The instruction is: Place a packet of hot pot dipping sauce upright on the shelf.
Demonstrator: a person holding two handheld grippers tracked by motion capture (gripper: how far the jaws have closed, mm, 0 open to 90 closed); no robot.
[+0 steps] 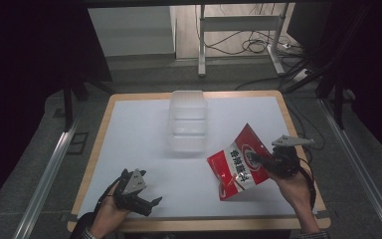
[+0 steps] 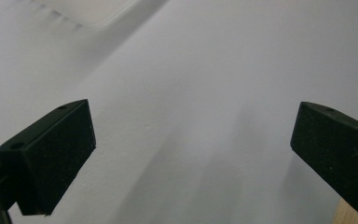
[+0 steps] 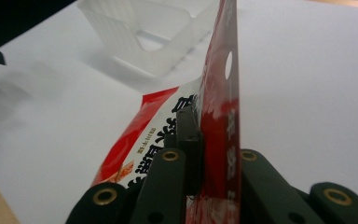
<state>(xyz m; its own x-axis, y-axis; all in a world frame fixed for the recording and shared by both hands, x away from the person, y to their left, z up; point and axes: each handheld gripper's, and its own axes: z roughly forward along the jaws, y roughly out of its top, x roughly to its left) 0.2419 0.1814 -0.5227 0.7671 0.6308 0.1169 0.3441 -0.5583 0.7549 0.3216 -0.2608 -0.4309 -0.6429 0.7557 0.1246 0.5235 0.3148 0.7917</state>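
Observation:
A red and white snack bag [image 1: 239, 162] with black lettering hangs tilted above the white table top, right of the middle. My right gripper [image 1: 258, 160] is shut on the bag's top edge; in the right gripper view the red film [image 3: 221, 116] stands on edge between the two jaws. My left gripper [image 1: 149, 205] rests low at the front left of the table, with its jaws open and nothing between them. In the left gripper view its black pads [image 2: 58, 154] stand wide apart over bare white surface.
A clear plastic bin [image 1: 187, 121] stands at the back middle of the white table [image 1: 129, 129]; it also shows as the clear bin [image 3: 149, 32] beyond the bag. The wooden table edge [image 1: 199, 225] runs along the front. Metal rails flank the table.

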